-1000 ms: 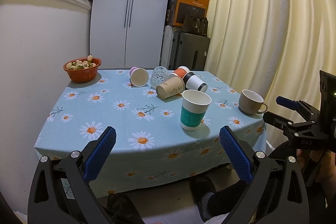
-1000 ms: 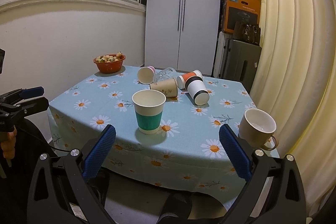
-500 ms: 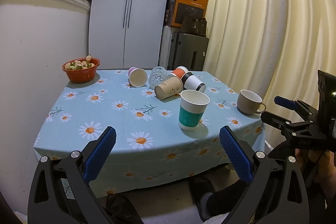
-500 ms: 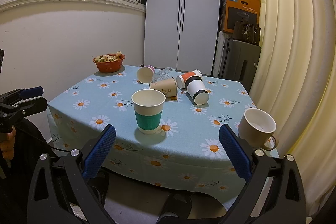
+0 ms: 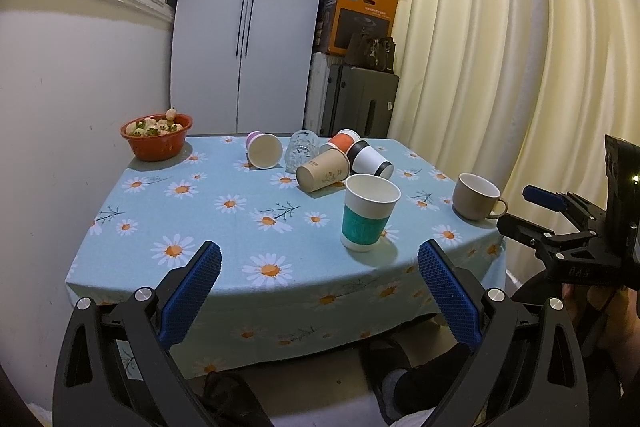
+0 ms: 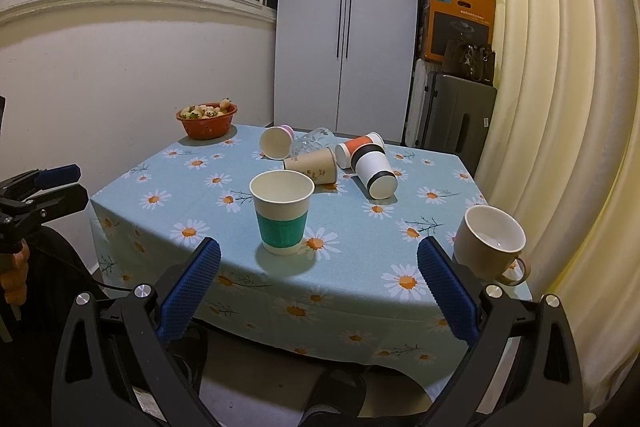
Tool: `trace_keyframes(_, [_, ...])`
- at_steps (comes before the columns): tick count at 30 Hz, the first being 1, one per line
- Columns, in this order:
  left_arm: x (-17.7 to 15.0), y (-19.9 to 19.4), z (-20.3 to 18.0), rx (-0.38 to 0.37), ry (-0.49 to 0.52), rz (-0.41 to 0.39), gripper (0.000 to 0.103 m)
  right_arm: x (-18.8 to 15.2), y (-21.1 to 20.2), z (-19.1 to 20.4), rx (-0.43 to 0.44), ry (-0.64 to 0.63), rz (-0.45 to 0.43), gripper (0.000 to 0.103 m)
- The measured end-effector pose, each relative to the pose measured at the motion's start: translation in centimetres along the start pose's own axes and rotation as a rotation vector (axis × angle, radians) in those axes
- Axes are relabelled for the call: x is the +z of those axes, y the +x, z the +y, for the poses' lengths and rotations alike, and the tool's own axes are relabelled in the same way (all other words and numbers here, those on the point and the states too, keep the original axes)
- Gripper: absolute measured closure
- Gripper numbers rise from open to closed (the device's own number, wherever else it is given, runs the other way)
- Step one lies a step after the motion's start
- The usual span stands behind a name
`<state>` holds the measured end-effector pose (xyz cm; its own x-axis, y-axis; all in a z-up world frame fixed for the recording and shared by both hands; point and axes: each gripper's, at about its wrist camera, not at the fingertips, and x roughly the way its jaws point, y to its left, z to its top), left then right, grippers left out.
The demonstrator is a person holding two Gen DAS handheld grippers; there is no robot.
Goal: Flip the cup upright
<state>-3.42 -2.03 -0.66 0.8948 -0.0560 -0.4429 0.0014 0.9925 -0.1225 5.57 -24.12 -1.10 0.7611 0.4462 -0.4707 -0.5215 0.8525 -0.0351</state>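
1. Left gripper (image 5: 319, 281): jaws wide apart, nothing between them, held off the near edge of the table (image 5: 168, 211).
2. Red bowl (image 5: 157, 137) of fruit sits at the far left corner, well apart from the cups.
3. Pink cup (image 5: 263, 150) lies on its side, mouth toward the cameras.
4. Glass (image 5: 301, 151) lies just beside it, apparently also tipped; hard to read through the clear wall.
5. Brown cup (image 5: 323, 171) lies on its side, touching the cluster.
6. Orange cup (image 6: 356, 149) and white cup (image 6: 374, 173) lie on their sides, pressed together.
7. Teal cup (image 6: 282, 213) stands upright, mouth up, near the front edge, apart from the cluster.
8. Mug (image 6: 490, 245) stands upright at the right edge.
9. Right gripper (image 6: 319, 281): jaws wide apart, empty, also off the near edge.
10. Judgement: if the teal cup is the target, it stands as the task wants. If a tipped cup is meant, five candidates lie on their sides at the far end.
11. No cup is in hand; both grippers are well short of the cluster. Any grasp there would need care, since the cups touch.
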Motion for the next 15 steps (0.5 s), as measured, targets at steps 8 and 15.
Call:
trace_keyframes(8, [-0.04,-0.14,0.05,-0.006,0.006,-0.002,0.007,-0.04,-0.05,-0.16,-0.002,-0.001,0.0,0.005])
trace_keyframes(15, [0.01,-0.03,-0.13,-0.004,0.014,0.002,0.007,-0.05,0.03,-0.26,-0.002,-0.004,0.007,0.005])
